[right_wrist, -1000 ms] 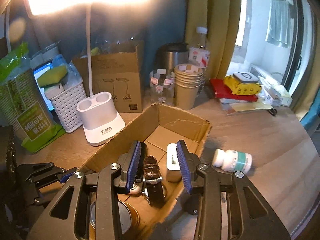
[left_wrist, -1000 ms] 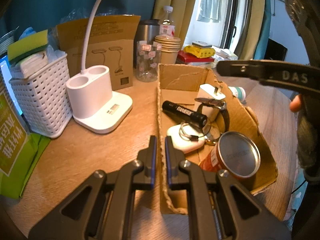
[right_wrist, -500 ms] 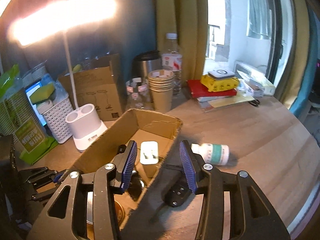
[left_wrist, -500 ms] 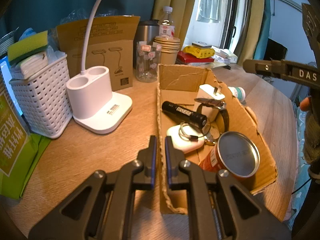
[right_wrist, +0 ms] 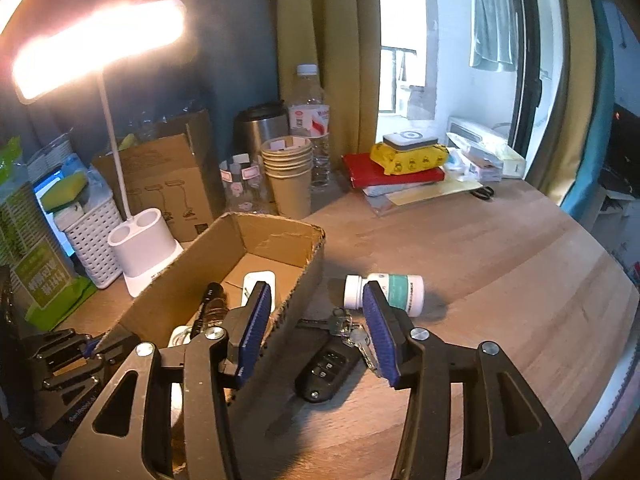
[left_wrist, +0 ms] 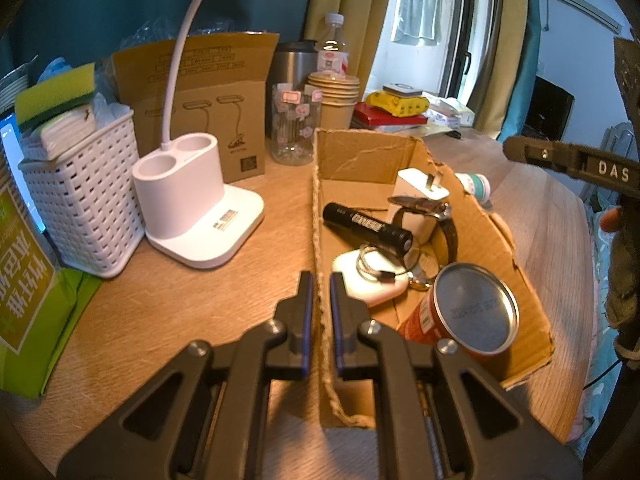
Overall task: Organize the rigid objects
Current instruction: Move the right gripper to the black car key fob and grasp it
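Note:
An open cardboard box [left_wrist: 360,152] holds a black flashlight [left_wrist: 366,228], a white charger [left_wrist: 416,188], a watch [left_wrist: 446,226], an orange can [left_wrist: 472,312] and a white pad with a key ring [left_wrist: 360,280]. My left gripper [left_wrist: 320,312] is shut on the box's near left wall. My right gripper [right_wrist: 314,296] hovers over the box's right wall [right_wrist: 304,280], its jaws opening with nothing pressed between the pads. Below it on the table lie a black car key [right_wrist: 328,368] with metal keys [right_wrist: 346,326]. A white pill bottle [right_wrist: 384,290] lies on its side just beyond.
A white desk lamp base [left_wrist: 196,208], a white basket [left_wrist: 80,188] and a brown carton [left_wrist: 212,108] stand left of the box. Paper cups [right_wrist: 288,176], a glass jar [left_wrist: 294,128], a water bottle [right_wrist: 310,120] and stacked books [right_wrist: 396,172] line the back. Scissors [right_wrist: 482,192] lie far right.
My right gripper has shifted rightward from above the box's inside to over its right wall and the car key, and its jaws have spread wider. The left gripper has stayed put.

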`<state>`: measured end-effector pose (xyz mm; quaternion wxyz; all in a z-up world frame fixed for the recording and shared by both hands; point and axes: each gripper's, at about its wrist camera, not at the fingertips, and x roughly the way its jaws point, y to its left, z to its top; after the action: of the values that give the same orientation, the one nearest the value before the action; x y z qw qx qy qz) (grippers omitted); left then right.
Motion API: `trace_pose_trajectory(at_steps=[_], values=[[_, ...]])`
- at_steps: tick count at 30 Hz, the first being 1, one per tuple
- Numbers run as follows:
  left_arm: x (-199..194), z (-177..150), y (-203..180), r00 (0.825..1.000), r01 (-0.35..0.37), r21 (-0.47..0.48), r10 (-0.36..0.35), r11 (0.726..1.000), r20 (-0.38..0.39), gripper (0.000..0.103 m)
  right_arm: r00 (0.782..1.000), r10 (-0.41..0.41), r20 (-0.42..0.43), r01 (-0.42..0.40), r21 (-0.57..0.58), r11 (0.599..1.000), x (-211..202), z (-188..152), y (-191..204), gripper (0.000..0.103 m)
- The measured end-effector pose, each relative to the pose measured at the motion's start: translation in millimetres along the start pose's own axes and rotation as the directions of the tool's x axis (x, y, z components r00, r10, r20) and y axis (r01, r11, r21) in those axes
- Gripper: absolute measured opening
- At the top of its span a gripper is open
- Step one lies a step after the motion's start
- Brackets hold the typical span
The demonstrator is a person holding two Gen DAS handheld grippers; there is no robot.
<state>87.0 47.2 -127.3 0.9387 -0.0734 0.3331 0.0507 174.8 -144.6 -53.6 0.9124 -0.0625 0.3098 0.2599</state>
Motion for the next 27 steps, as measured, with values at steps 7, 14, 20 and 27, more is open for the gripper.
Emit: trace_pose_trajectory(at_steps=[7, 14, 20, 27], values=[[0.1, 0.0, -0.1, 1.000, 0.000, 0.000, 0.000, 1.000, 0.000, 0.009, 0.999, -0.012, -0.032, 0.012, 0.009, 1.000, 11.2, -11.8, -6.2, 0.055], [-0.1, 0.0, 0.2, 1.000, 0.000, 0.000, 0.000, 1.000, -0.001, 0.009, 0.997, -0.014, -0.073, 0.015, 0.016, 1.000, 25.0, -25.0, -9.9, 0.055], [0.1, 0.0, -0.1, 1.000, 0.000, 0.000, 0.000, 1.000, 0.000, 0.009, 0.993, -0.030, -0.114, 0.032, 0.015, 0.999, 38.3, -37.5, -12.3, 0.055], [-0.3, 0.2, 0.0, 1.000, 0.000, 0.001, 0.000, 1.000, 0.000, 0.009, 0.985, -0.025, -0.169, 0.027, 0.009, 1.000, 55.5, -48.9, -13.7, 0.055]])
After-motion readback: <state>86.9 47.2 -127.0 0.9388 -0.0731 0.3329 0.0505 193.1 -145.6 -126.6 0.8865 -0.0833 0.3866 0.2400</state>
